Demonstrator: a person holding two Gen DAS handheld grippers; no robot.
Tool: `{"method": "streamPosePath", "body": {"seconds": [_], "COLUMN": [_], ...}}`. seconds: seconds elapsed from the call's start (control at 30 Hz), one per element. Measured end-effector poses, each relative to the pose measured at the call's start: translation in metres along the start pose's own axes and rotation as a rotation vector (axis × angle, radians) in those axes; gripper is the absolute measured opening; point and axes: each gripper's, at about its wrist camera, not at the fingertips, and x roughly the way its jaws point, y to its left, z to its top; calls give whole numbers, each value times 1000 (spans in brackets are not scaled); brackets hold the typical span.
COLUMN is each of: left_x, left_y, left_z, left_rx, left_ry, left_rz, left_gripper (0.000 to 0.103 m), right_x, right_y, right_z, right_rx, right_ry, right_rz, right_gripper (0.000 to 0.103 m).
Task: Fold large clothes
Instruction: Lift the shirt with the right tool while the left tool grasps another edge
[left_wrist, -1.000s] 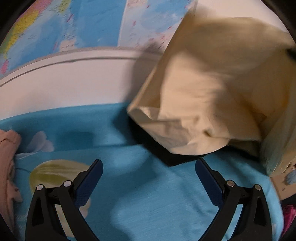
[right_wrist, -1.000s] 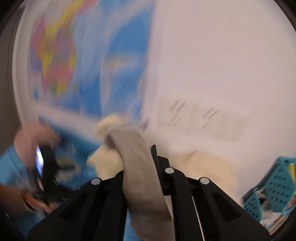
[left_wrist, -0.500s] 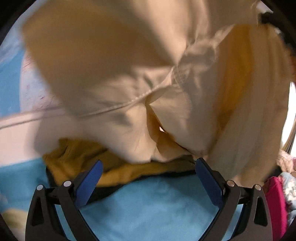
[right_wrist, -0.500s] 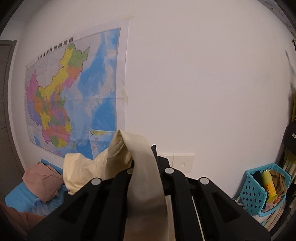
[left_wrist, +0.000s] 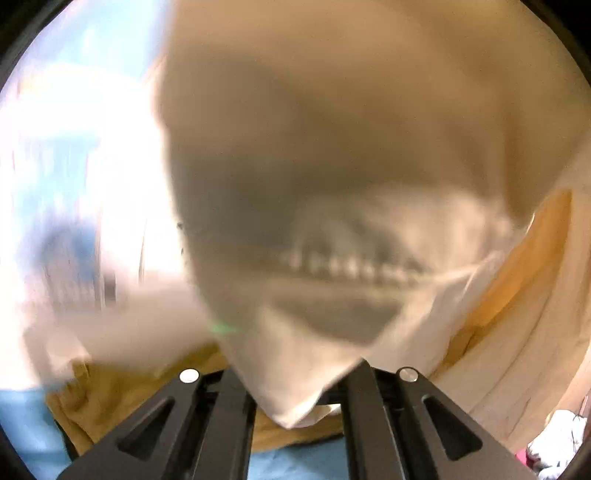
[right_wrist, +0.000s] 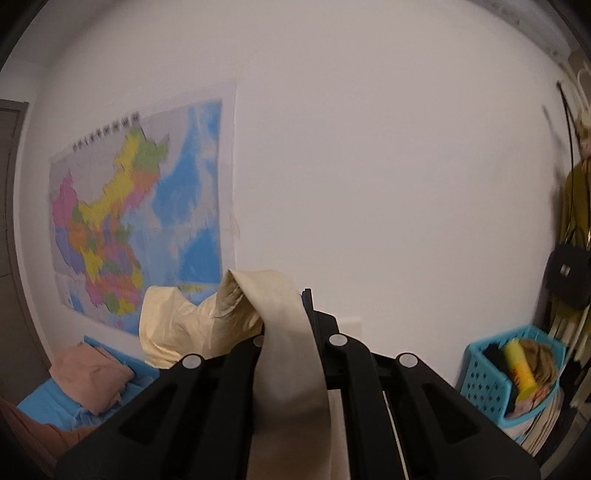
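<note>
Both grippers hold the cream garment (right_wrist: 173, 328) in the air above the blue bed (right_wrist: 44, 402). The right gripper (right_wrist: 288, 332) pinches a band of it; the left gripper (left_wrist: 295, 391) is closed on a blurred corner.

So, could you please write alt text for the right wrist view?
The right claw is shut on a cream garment that drapes back over it and hangs off to the left. Behind is a white wall with a map, a pink garment on blue bedding lower left, and a blue basket lower right.
</note>
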Motion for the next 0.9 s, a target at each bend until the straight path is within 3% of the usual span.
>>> {"method": "streamPosePath", "body": {"seconds": [0.1, 0.2, 0.33, 0.43, 0.5, 0.7, 0.8, 0.9], "left_x": [-45, -104, -199, -254, -311, -428, -470, -481], "left_y": [-18, -40, -57, -78, -99, -133, -164, -148], "left_z": [44, 86, 124, 128, 123, 100, 96, 98], "left_rx": [28, 85, 126, 175, 213, 282, 309, 292], "left_ry": [-104, -200, -289, -335, -361, -355, -331, -276], "left_rz": [-28, 2, 91, 177, 247, 490, 625, 727], "left_gripper": [2, 2, 2, 2, 2, 2, 3, 4], "right_x": [-47, -105, -147, -156, -158, -154, -151, -114], "right_y": [3, 14, 24, 28, 33, 71, 94, 106], "right_z": [29, 53, 58, 45, 30, -19, -28, -37], "right_rx": [1, -14, -5, 40, 67, 165, 163, 184], "right_ry": [-103, -211, -244, -221, -206, -169, -158, -91], "right_rz": [11, 35, 77, 151, 226, 522, 618, 690], "right_gripper": [3, 3, 3, 3, 3, 3, 3, 3]}}
